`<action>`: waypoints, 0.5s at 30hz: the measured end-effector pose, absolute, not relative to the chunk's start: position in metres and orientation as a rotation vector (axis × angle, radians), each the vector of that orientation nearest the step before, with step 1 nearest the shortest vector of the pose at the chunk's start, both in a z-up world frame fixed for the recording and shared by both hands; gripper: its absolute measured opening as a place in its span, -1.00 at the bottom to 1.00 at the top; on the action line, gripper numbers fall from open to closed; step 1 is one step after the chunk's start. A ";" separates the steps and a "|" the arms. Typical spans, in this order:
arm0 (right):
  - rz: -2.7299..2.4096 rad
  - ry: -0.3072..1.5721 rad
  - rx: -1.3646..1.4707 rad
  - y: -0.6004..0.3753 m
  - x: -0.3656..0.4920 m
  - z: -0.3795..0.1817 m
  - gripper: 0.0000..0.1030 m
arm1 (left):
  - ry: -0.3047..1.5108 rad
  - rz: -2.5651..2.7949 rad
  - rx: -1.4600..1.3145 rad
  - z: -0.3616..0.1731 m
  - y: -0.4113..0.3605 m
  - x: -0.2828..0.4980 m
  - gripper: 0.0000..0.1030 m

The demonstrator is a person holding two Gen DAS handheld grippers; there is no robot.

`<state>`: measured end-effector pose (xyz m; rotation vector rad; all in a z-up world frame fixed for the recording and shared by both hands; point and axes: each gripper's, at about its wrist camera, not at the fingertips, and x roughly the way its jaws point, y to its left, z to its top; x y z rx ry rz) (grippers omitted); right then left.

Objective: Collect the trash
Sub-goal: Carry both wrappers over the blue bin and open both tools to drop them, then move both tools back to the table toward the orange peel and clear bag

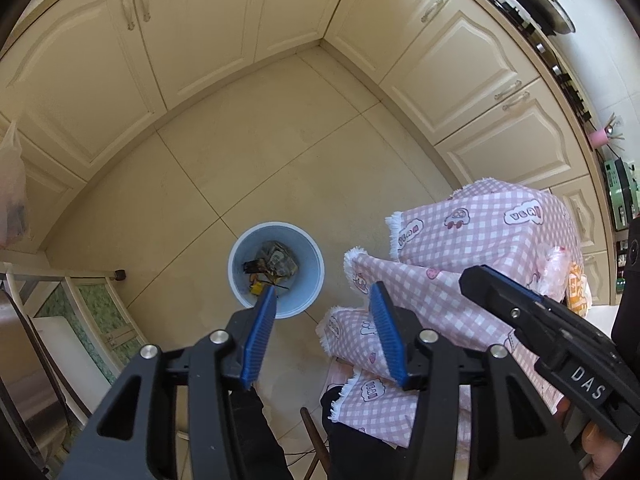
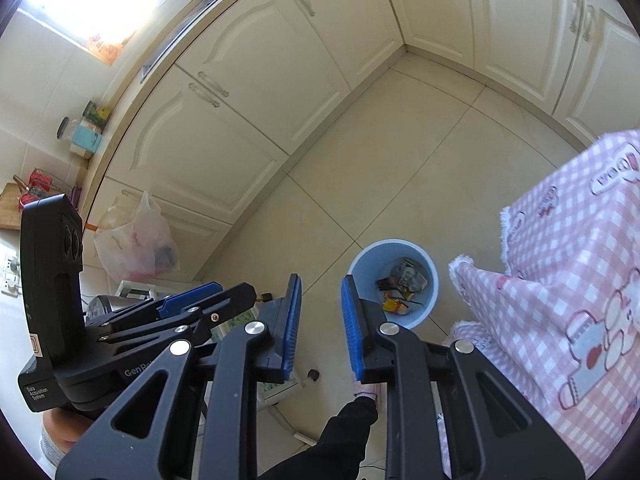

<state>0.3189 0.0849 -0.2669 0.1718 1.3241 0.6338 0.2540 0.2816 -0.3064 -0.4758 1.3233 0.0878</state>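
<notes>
A light blue bin [image 1: 276,270] stands on the tiled floor with crumpled wrappers and a yellow packet [image 2: 396,306] inside. My left gripper [image 1: 324,292] hangs high above the bin's right rim, its jaws opening, blue pads wide apart with nothing between them. My right gripper [image 2: 321,280] hovers just left of the bin [image 2: 394,284], its jaws opening to a narrow gap that holds nothing. Each gripper shows in the other's view: the right gripper [image 1: 476,276] over the table, the left gripper [image 2: 224,292] at the left. A clear wrapper [image 1: 556,268] and an orange packet [image 1: 576,290] lie on the table.
A table under a pink checked cloth [image 1: 472,232] stands right of the bin. Cream cabinets [image 1: 200,40] line the far sides of the floor. A plastic bag [image 2: 136,240] hangs at the left. The person's dark trouser leg [image 2: 340,436] and pink slipper [image 2: 366,390] are below.
</notes>
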 end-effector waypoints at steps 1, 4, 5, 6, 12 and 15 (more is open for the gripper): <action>0.624 1.323 0.178 0.078 0.318 -0.267 -0.62 | 1.324 0.081 -0.468 -0.306 0.276 0.256 -0.06; 0.596 1.317 0.198 0.054 0.317 -0.266 -0.62 | 1.326 0.054 -0.448 -0.303 0.254 0.261 -0.06; 0.588 1.315 0.203 0.046 0.317 -0.266 -0.62 | 1.327 0.045 -0.439 -0.303 0.246 0.263 -0.06; 0.572 1.312 0.213 0.033 0.316 -0.266 -0.62 | 1.331 0.031 -0.425 -0.302 0.233 0.266 -0.06; 0.473 1.294 0.267 -0.043 0.313 -0.264 -0.61 | 1.341 -0.064 -0.359 -0.297 0.158 0.284 -0.06; 0.407 1.280 0.291 -0.091 0.309 -0.262 -0.59 | 1.348 -0.129 -0.322 -0.295 0.110 0.295 -0.06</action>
